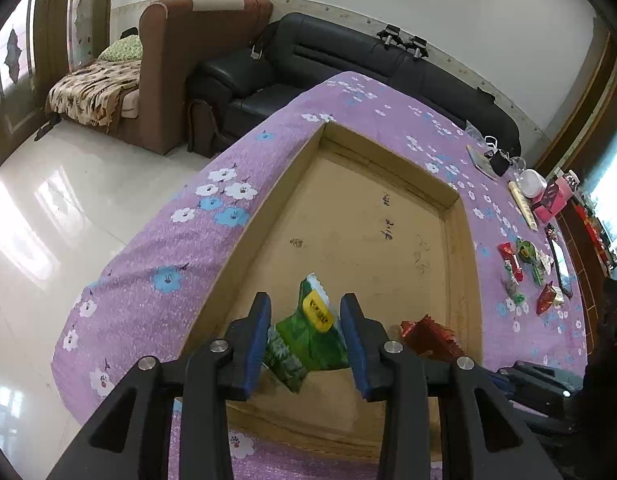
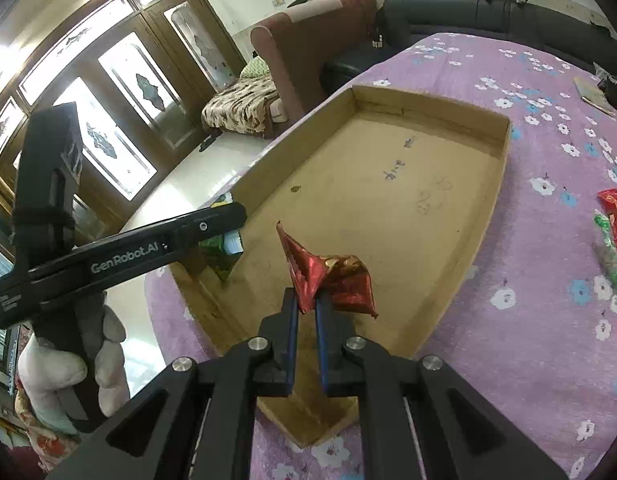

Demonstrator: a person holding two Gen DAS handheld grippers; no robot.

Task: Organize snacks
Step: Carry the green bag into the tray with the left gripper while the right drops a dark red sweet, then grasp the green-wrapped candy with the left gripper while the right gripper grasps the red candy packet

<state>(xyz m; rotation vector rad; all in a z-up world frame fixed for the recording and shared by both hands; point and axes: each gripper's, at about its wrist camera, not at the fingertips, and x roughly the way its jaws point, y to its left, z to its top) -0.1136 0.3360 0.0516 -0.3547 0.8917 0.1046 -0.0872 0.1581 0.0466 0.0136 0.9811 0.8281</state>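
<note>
A shallow cardboard box (image 1: 348, 208) lies on the purple flowered tablecloth (image 1: 148, 248). My left gripper (image 1: 306, 312) is shut on a green snack packet (image 1: 304, 336) with a yellow label, held over the box's near end. To its right shows a red foil packet (image 1: 428, 338). In the right wrist view my right gripper (image 2: 306, 300) is shut on that red foil packet (image 2: 336, 276), pinching one crumpled corner above the box (image 2: 368, 200). The left gripper (image 2: 228, 220) reaches in from the left there, with the green packet (image 2: 218, 250) half hidden under it.
Several loose snacks (image 1: 520, 268) lie on the cloth right of the box, among them a red bar (image 2: 614, 220). A pink carton (image 1: 552, 196) and small items stand at the far right. A black sofa (image 1: 348, 56) runs behind the table. A gloved hand (image 2: 56, 376) holds the left gripper.
</note>
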